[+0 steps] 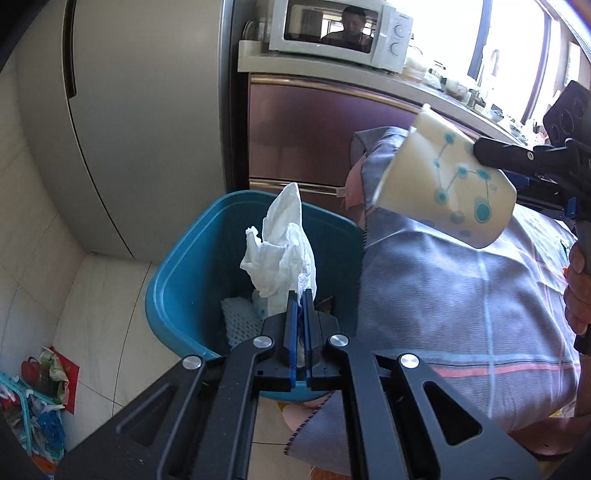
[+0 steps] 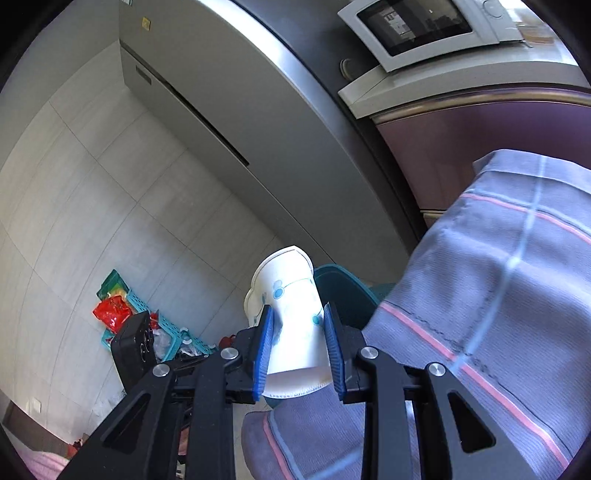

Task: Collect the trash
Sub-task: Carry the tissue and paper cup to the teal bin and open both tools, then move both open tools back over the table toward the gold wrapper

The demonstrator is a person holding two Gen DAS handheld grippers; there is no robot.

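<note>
A white tissue [image 1: 282, 243] is pinched tight in the closed jaws of the left gripper [image 1: 299, 310]. The tissue is held up over the open top of the blue bin [image 1: 184, 273]. Inside the bin, some white netted wrap [image 1: 238, 319] and other scraps can be seen at the bottom.

A paper cup [image 2: 291, 314] with blue dots and lines is squeezed between the blue pads [image 2: 263, 350] of the right gripper [image 2: 297, 332]. The cup is tipped on its side, with its mouth turned toward the bin. It is held up high, beside the bin and over a striped purple cloth [image 1: 461, 295]. The cloth is just beside the bin and touches its rim. A hand [image 1: 578, 288] is wrapped around the right gripper's handle.

Behind the bin stands a grey fridge [image 1: 140, 122]. A white microwave [image 1: 340, 33] sits on the worktop [image 1: 258, 61] behind the bin. On the tiled floor [image 1: 99, 295], well apart from the bin, lies a teal basket [image 2: 162, 325] with bright wrappers.
</note>
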